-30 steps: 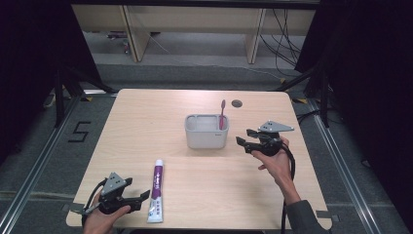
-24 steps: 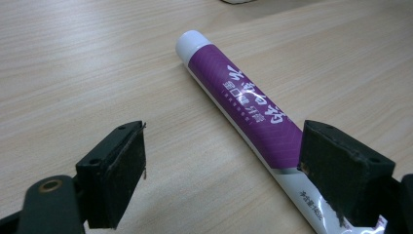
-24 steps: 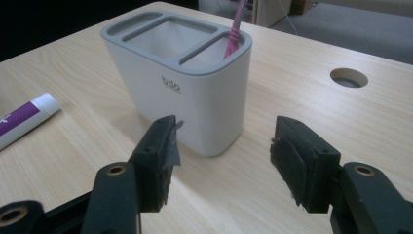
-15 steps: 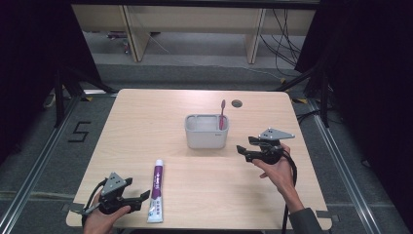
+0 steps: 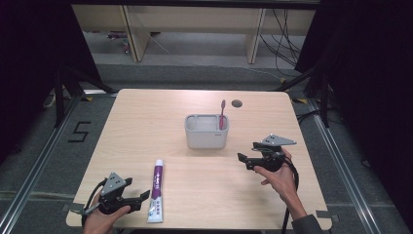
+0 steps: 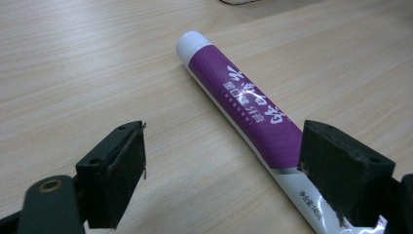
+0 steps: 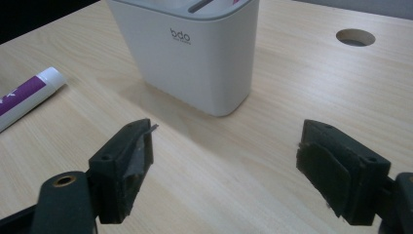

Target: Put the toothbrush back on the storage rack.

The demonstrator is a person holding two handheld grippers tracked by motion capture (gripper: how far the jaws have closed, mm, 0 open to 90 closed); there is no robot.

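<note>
While I scan the table (image 5: 146, 122) from its left side, I find my left gripper (image 5: 127, 200) low at the near left corner, held in a hand (image 5: 100, 222) that comes in from the bottom edge. Its jaws stand wide apart and grip nothing; in the left gripper view, bare wood shows between the pads (image 6: 124, 170), and the toothpaste tube (image 6: 243, 109) runs slantwise past the right-hand pad without being pinched. From above, that purple and white tube (image 5: 157, 190) lies flat just beside the left gripper, on its right, lengthwise toward the far edge, with its white cap at the far end. Farther along, near the middle of the table, a white holder (image 5: 206, 131) stands upright, and a pink toothbrush (image 5: 222, 113) stands in its right-hand compartment. Beyond it, a round cable hole (image 5: 237, 103) sits in the tabletop. At the right, my right gripper (image 5: 247, 157) hovers near the holder, pointing left toward it. Its jaws have just been opening and now stand wide, with nothing between them; the right gripper view shows the holder's white wall (image 7: 195, 53) ahead, apart from both pads.
</note>
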